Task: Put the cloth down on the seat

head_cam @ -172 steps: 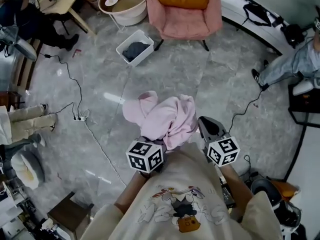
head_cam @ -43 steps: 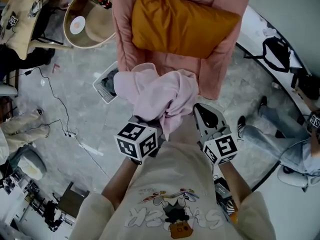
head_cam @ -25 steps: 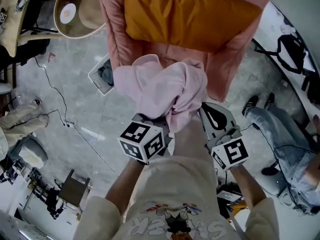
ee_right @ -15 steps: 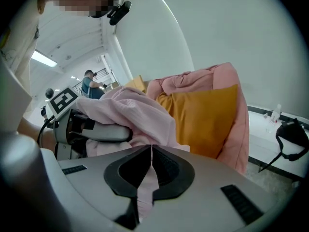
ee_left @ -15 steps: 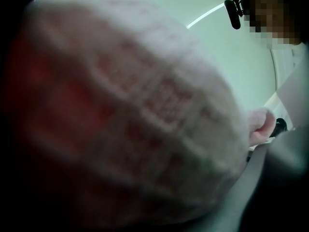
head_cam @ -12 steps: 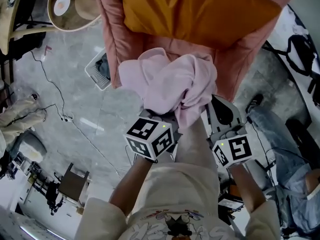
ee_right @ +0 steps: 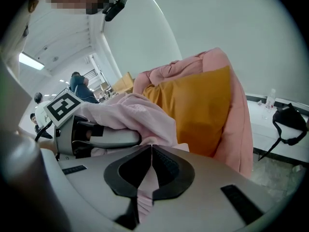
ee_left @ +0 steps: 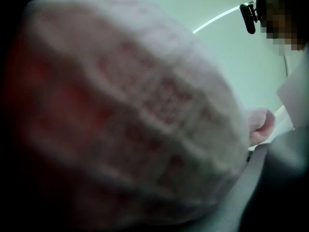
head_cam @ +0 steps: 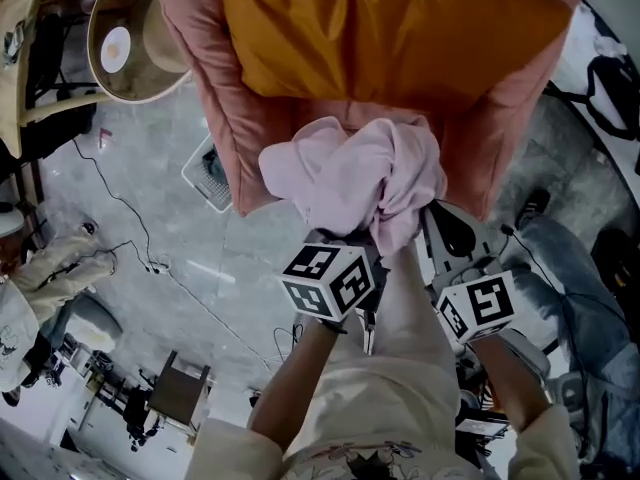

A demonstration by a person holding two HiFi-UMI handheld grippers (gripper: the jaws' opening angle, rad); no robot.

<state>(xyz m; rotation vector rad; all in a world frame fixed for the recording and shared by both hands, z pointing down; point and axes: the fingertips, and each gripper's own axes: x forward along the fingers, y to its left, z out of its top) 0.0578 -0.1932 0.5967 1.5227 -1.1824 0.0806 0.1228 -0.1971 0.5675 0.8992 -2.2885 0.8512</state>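
Observation:
The bunched pink cloth (head_cam: 350,173) hangs over the front edge of the pink armchair (head_cam: 205,88), just in front of its orange cushion (head_cam: 390,28). My left gripper (head_cam: 340,236) is buried under the bundle. The cloth (ee_left: 135,110) fills the left gripper view, so its jaws are hidden. My right gripper (head_cam: 437,218) sits at the bundle's right side. In the right gripper view its jaws (ee_right: 150,151) are shut on a fold of the cloth (ee_right: 130,115), with the cushion (ee_right: 198,110) close ahead. The left gripper (ee_right: 108,138) shows there with cloth draped over it.
On the grey floor left of the chair sit a white crate of dark clothes (head_cam: 208,166) and a round tub (head_cam: 125,43). A cable (head_cam: 150,258) runs across the floor. A seated person (head_cam: 60,268) is at the left, and legs in jeans (head_cam: 570,258) at the right.
Both grippers have come down with the cloth toward the armchair. The chair and cushion now fill the top of the head view, and the bundle overlaps the seat's front edge.

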